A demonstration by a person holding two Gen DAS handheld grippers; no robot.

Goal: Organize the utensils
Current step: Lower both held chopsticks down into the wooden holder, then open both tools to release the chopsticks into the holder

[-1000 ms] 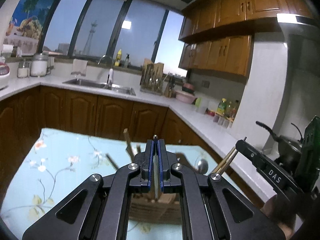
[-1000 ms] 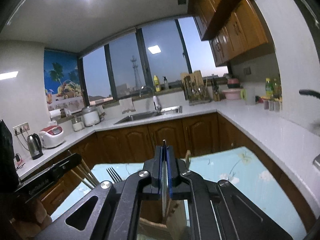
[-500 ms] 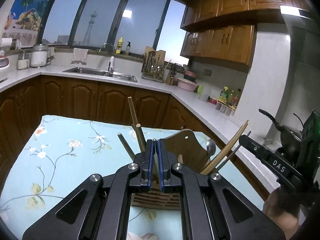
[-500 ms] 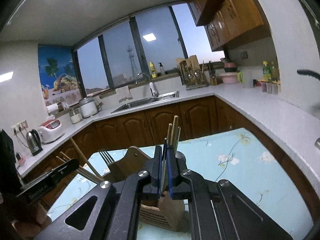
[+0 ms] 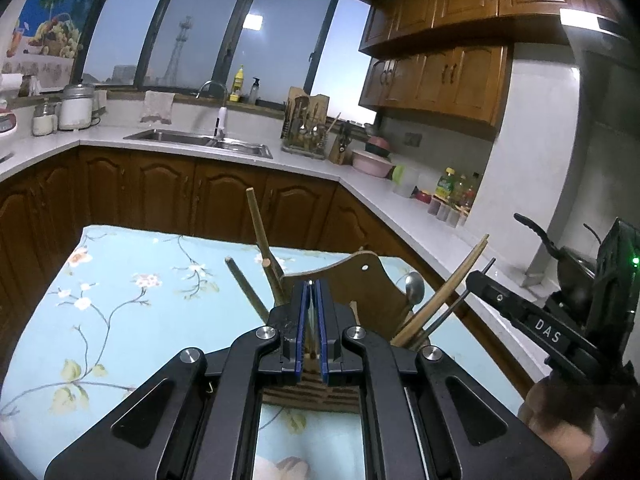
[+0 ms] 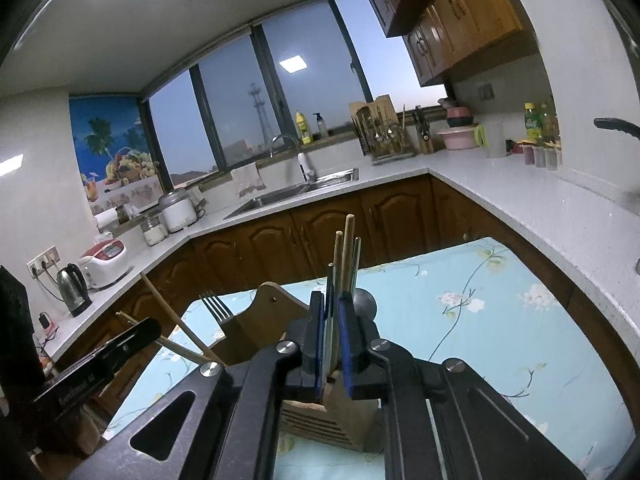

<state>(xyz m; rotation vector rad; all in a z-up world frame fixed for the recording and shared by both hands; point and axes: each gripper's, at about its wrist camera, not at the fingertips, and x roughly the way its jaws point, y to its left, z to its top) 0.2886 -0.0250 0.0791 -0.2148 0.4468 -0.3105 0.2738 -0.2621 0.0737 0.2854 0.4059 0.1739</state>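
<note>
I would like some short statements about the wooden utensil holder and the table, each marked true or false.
1. The wooden utensil holder stands on a floral tablecloth. True.
2. A fork stands in the holder with its tines upward. True.
3. The holder is empty. False: chopsticks, a fork and a spoon stand in it.
4. The tablecloth is plain red. False: it is light blue with flowers.
5. The holder sits in the sink. False: the sink is on the far counter.
</note>
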